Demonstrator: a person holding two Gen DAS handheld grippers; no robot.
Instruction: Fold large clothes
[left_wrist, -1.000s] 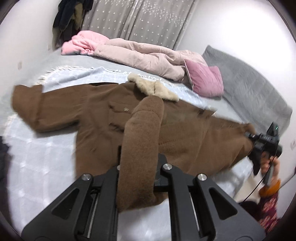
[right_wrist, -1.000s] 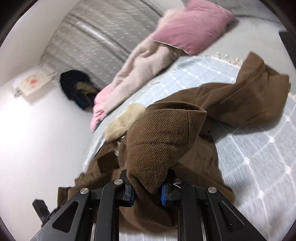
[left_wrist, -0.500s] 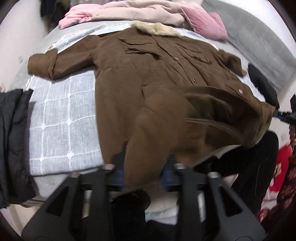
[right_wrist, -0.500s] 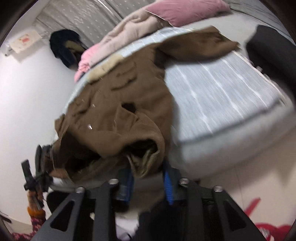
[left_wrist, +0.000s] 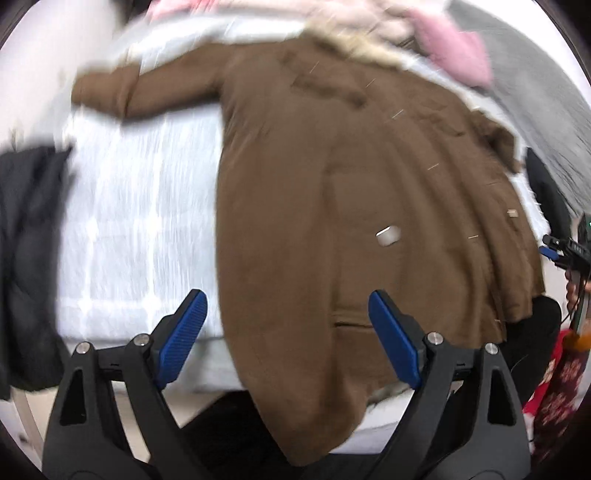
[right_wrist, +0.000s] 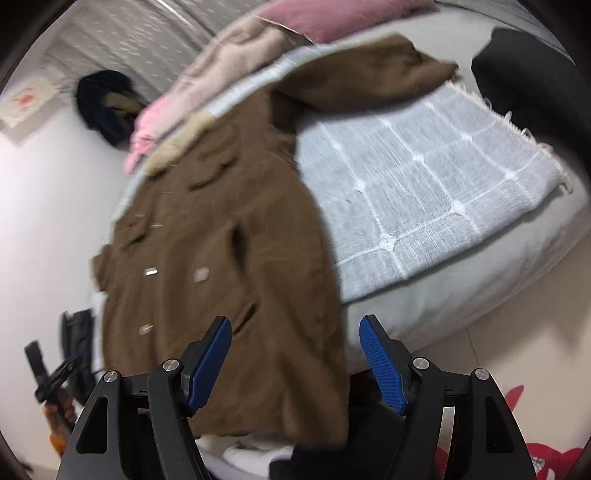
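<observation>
Left wrist view: both tongs, left gripper (left_wrist: 288, 332) and right gripper (right_wrist: 295, 354), spread, gripping nothing; brown wool button-front coat (left_wrist: 332, 221) lies flat at 12 o'clock on the checked blanket (right_wrist: 424, 192). Square sleeves before folding.

Brown coat (left_wrist: 332, 206): matt, napped woolly cloth with a fuzzy pale fur collar (right_wrist: 181, 144); bed cover (right_wrist: 436, 177): thin, loosely woven pale cloth, fringed edge; tongs' pads (right_wrist: 380, 362): blue ribbed rubber on matt black plastic, bright metal screws.
</observation>
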